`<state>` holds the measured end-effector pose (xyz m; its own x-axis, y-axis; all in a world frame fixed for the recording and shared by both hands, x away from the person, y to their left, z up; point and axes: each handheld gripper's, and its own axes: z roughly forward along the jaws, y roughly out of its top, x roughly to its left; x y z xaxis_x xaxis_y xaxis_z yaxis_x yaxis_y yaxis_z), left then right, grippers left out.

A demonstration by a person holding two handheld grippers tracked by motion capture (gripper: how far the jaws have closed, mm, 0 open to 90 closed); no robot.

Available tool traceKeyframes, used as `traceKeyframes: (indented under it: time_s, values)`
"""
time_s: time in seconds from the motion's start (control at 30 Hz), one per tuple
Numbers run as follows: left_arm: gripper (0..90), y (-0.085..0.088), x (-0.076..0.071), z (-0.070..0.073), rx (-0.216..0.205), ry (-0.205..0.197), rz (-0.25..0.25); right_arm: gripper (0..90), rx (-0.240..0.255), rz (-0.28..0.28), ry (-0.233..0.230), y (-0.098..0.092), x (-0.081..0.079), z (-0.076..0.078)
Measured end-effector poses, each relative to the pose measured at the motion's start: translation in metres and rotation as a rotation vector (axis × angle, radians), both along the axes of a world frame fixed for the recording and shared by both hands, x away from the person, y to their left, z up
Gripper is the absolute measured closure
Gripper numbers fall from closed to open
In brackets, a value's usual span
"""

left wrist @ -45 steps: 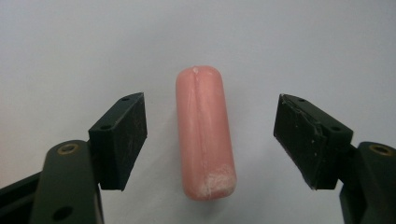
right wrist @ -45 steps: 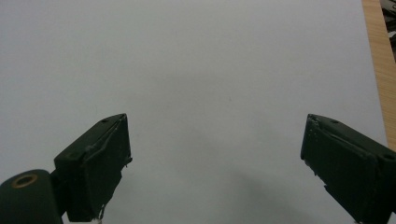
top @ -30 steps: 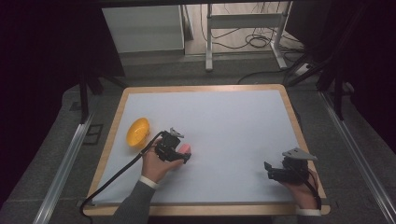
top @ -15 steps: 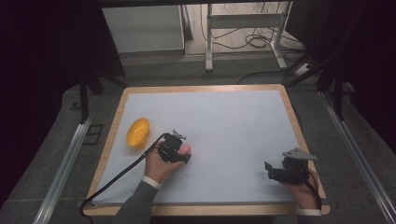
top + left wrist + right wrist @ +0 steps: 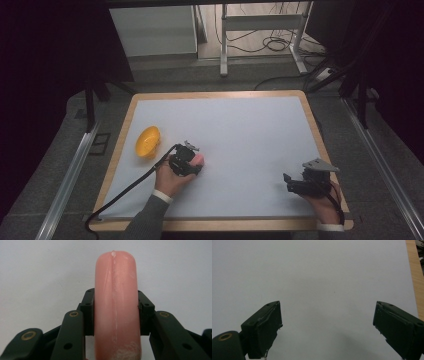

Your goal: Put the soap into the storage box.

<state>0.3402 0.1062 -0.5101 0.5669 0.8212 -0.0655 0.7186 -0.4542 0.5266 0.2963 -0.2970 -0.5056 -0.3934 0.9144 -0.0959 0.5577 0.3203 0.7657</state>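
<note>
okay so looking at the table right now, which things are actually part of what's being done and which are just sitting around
In use, likely:
- pink sausage-shaped piece, clamped in the left gripper
- yellow bowl, beside it on the table

Idle:
- right gripper, open, holding nothing
- white cabinet beyond the table

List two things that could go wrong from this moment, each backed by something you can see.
1. The left tongs clamp the pink sausage-like piece by its rounded sides; it might squirt out if squeezed harder.
2. The orange bowl sits near the table's left edge; a careless placement could nudge it off.

No text, label, brand, number or sign can be read.
</note>
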Motion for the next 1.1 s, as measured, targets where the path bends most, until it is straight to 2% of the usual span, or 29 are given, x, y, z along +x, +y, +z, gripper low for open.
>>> traceKeyframes:
  time_s: [0.1, 0.47, 0.8, 1.1]
  values:
    - [59.8, 0.001, -0.004, 0.004, -0.006, -0.001, -0.014, 8.1, 0.000, -0.002, -0.001, -0.001, 0.000, 0.000]
    - [59.8, 0.014, -0.005, 0.018, -0.023, -0.029, -0.006, 8.1, -0.001, -0.002, -0.003, -0.001, 0.000, 0.000]
    - [59.9, 0.033, -0.007, 0.029, -0.031, -0.051, 0.021, 8.1, 0.002, -0.006, -0.002, -0.001, 0.000, 0.000]
    - [59.8, 0.041, -0.008, 0.038, -0.039, -0.073, 0.033, 8.1, 0.000, -0.007, -0.002, -0.002, 0.000, 0.000]
